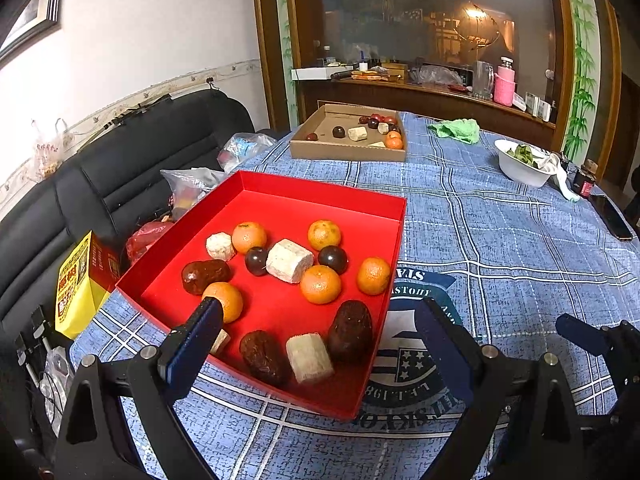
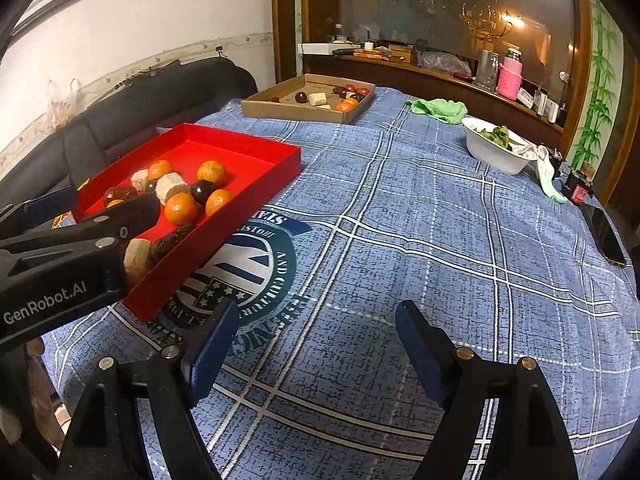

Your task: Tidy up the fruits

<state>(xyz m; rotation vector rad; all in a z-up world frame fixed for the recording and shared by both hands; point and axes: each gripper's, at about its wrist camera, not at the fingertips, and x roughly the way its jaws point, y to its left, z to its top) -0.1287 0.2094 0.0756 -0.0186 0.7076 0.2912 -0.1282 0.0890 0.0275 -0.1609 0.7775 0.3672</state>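
Note:
A red tray (image 1: pixel 320 190) sits at the table's left edge and holds several oranges (image 1: pixel 321 284), two dark round plums (image 1: pixel 333 259), brown oblong fruits (image 1: pixel 350 330) and pale chunks (image 1: pixel 289 260). My left gripper (image 1: pixel 318 304) hangs open above the tray's near end, nothing between its fingers. In the right wrist view, one of its fingers (image 2: pixel 132 210) crosses in front of the red tray (image 2: pixel 240 148). My right gripper (image 2: pixel 318 308) stands open over bare tablecloth to the right of the tray, holding nothing. A cardboard tray (image 1: pixel 348 152) with more fruit lies at the far side.
A white bowl (image 2: pixel 492 152) of greens, a green cloth (image 2: pixel 438 109), a small jar (image 2: pixel 578 188) and a phone (image 2: pixel 606 236) lie along the right side. A black sofa (image 1: pixel 120 168) with bags stands left of the table. A cluttered sideboard (image 1: pixel 420 88) runs behind.

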